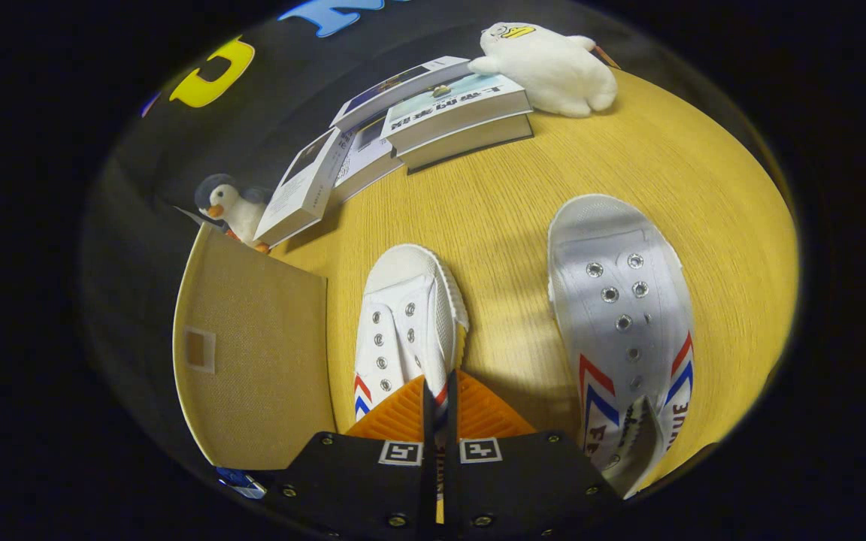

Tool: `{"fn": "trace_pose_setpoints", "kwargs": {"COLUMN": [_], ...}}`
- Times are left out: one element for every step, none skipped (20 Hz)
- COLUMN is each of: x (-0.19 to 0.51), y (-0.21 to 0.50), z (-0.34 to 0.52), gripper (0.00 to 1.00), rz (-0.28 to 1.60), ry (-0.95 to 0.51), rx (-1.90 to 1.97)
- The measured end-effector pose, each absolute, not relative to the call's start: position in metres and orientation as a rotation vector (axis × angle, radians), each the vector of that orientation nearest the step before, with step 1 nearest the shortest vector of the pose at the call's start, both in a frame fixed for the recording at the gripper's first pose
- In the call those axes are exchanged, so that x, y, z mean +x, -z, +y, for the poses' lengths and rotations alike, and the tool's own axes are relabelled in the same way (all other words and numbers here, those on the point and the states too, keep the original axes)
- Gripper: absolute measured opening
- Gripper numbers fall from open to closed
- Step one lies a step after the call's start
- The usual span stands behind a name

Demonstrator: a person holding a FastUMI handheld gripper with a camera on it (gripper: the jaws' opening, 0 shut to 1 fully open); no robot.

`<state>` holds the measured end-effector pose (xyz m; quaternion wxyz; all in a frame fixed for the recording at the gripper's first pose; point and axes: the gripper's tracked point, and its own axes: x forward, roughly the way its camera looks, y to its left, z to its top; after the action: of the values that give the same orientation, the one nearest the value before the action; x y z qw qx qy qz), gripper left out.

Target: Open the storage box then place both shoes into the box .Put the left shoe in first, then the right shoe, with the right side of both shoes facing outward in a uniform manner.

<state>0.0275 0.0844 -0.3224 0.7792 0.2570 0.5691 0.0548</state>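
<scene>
Tool [440, 391] low over the table [523, 195], fingers nearly pressed together, just a thin slit between them. They pinch the side wall of the near white shoe [407, 323] close to its opening; a strip of the shoe's fabric w/ red and blue stripes shows in the slit. Can't tell for sure how hard both fingers press, but they look clamped on it.

That shoe points away from the tool, toe toward the books, lace holes up, no laces. Red/blue chevron marks on its side by the fingers.

Second white shoe [621, 315] lies to the right of the first, apart from it w/ bare table between, also toe away, same stripes on both sides, tongue flopped near the heel end. It looks bigger, i.e. closer to the cam.

Storage box [252, 353]: tan fabric panel just left of the held shoe, small square patch on it, flat face toward the cam. Can't tell if that panel is lid or wall, or whether box is open.

Beyond the shoes: stack of books [433, 113] at the far side of the table, some leaning. White plush duck [553, 68] beside/on the books' right end. Small penguin plush [226, 207] past the box's far corner, next to the leaning book.
</scene>
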Motion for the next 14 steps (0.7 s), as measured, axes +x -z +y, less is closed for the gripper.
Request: {"fn": "trace_pose_setpoints", "kwargs": {"x": [0.029,0.029,0.030,0.031,0.033,0.034,0.037,0.038,0.042,0.045,0.047,0.051,0.054,0.057], "y": [0.318,0.313,0.307,0.299,0.292,0.284,0.275,0.266,0.254,0.244,0.234,0.223,0.213,0.204], "z": [0.085,0.087,0.088,0.089,0.090,0.090,0.090,0.092,0.094,0.097,0.101,0.104,0.108,0.111], "gripper": [0.04,0.04,0.04,0.04,0.04,0.04,0.04,0.04,0.04,0.04,0.04,0.04,0.04,0.04], "rz": [1.229,1.223,1.221,1.219,1.212,1.207,1.199,1.192,1.181,1.168,1.160,1.146,1.134,1.124], "ry": [-0.121,-0.120,-0.122,-0.127,-0.127,-0.130,-0.131,-0.134,-0.140,-0.148,-0.159,-0.171,-0.178,-0.190], "rx": [0.574,0.597,0.615,0.628,0.635,0.638,0.641,0.643,0.649,0.656,0.660,0.666,0.668,0.665]}}
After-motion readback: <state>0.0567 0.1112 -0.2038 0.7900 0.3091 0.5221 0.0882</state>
